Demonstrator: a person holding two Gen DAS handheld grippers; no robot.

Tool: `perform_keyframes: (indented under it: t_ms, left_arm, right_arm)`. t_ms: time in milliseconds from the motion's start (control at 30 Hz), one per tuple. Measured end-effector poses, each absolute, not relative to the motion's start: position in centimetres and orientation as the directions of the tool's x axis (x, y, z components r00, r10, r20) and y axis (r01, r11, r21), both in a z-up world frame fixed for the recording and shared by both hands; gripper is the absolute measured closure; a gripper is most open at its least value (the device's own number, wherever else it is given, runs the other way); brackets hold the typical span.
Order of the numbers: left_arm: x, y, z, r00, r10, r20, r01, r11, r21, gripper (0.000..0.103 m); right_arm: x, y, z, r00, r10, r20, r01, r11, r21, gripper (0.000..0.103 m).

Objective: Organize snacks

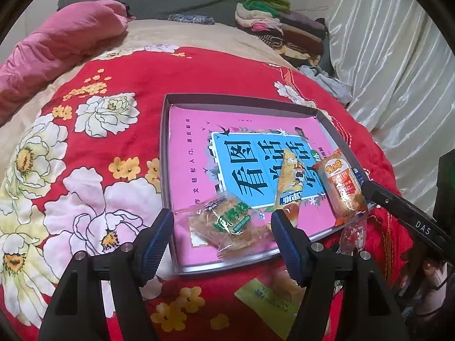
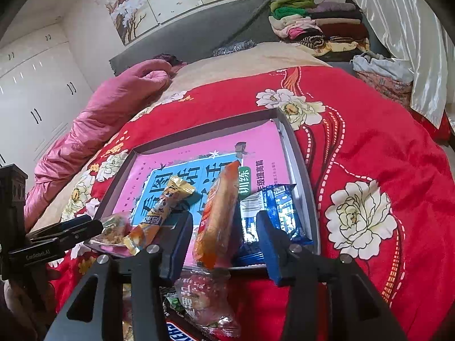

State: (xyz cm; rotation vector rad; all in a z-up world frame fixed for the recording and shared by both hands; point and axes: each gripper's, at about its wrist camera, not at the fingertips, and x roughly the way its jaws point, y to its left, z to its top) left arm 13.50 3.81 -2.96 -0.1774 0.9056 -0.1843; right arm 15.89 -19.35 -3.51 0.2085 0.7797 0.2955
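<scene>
A shallow grey box lined with a pink book cover lies on the red flowered quilt. In it lie a clear pastry packet, a yellow stick snack, an orange sausage packet and a blue wafer packet. My left gripper is open, its fingers either side of the pastry packet. My right gripper is open around the near end of the orange packet.
Outside the box's near edge lie a clear red-printed packet, a Snickers bar and a yellow-green packet. A pink duvet is at the far left, folded clothes at the far right.
</scene>
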Motion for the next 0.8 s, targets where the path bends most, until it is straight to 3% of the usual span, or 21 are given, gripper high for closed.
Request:
perform_keyframes:
  t_ms: [800]
  left_arm:
    - [11.5, 4.4, 0.2, 0.682, -0.208, -0.701, 0.077, 0.974, -0.214, 0.023]
  right_arm:
    - [13.6, -19.8, -1.8, 0.731, 0.317, -0.604, -0.198, 0.946, 0.256, 0.044]
